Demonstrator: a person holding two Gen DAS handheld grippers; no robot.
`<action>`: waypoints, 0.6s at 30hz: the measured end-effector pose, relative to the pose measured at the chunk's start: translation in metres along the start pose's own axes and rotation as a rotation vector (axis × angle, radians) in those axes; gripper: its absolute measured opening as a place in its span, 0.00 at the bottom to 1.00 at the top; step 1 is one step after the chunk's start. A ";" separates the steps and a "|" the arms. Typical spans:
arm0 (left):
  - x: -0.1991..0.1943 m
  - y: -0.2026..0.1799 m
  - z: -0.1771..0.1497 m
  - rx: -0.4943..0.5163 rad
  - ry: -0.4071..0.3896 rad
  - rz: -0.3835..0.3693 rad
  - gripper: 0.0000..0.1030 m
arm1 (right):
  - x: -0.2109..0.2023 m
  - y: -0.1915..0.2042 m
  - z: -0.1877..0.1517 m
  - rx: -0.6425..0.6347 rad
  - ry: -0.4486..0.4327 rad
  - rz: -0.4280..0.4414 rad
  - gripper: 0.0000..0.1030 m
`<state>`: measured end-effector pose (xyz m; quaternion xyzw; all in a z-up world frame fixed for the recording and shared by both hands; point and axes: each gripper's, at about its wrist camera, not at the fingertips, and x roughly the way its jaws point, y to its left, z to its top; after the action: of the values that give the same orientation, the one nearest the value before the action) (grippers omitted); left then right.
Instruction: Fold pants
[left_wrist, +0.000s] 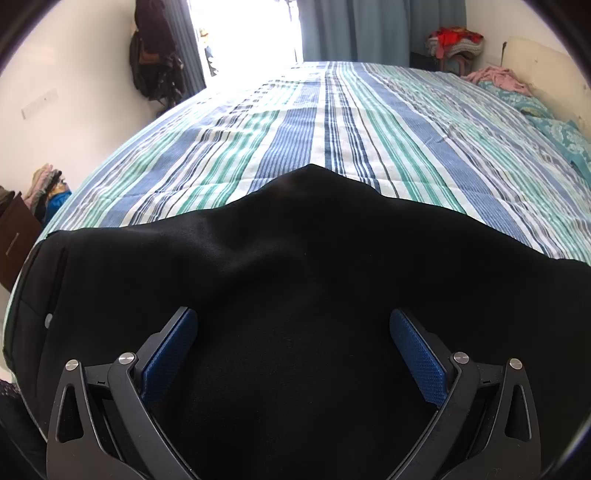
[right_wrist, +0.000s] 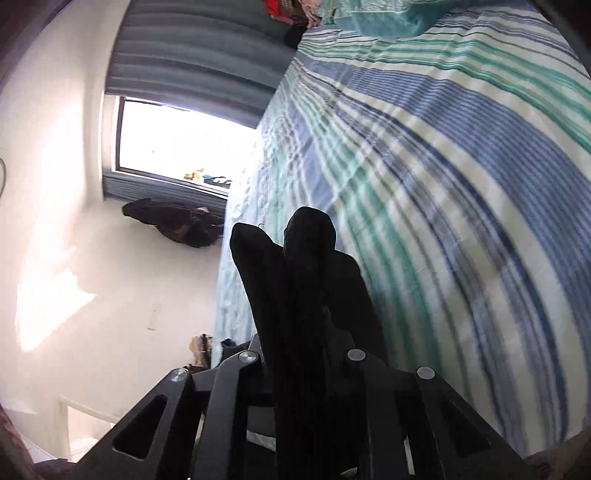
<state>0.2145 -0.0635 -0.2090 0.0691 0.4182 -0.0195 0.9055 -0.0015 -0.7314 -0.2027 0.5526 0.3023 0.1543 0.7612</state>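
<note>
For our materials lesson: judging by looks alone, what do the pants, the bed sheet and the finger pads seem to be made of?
Pants: smooth black woven cloth, faint sheen, soft folds; perhaps synthetic.
Bed sheet: matte striped fabric with fine wrinkles, probably cotton.
Left gripper pads: blue, dimpled grip texture, likely rubber or plastic.

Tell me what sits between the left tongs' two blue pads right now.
Only black pants fabric. In the left wrist view the left tongs stand wide open over the cloth spread on the striped bed, pads not pinching it.
</note>
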 end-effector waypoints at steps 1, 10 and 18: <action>0.000 0.000 0.000 -0.001 0.001 -0.002 1.00 | 0.006 0.011 -0.009 0.002 -0.004 0.048 0.16; -0.042 0.031 0.001 -0.085 0.093 -0.145 0.99 | 0.140 0.094 -0.110 0.037 0.081 0.323 0.16; -0.061 0.073 -0.040 -0.143 0.076 -0.192 0.99 | 0.298 0.146 -0.208 -0.016 0.218 0.193 0.22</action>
<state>0.1513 0.0130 -0.1803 -0.0352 0.4573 -0.0738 0.8856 0.1115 -0.3564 -0.1961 0.5529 0.3276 0.2882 0.7099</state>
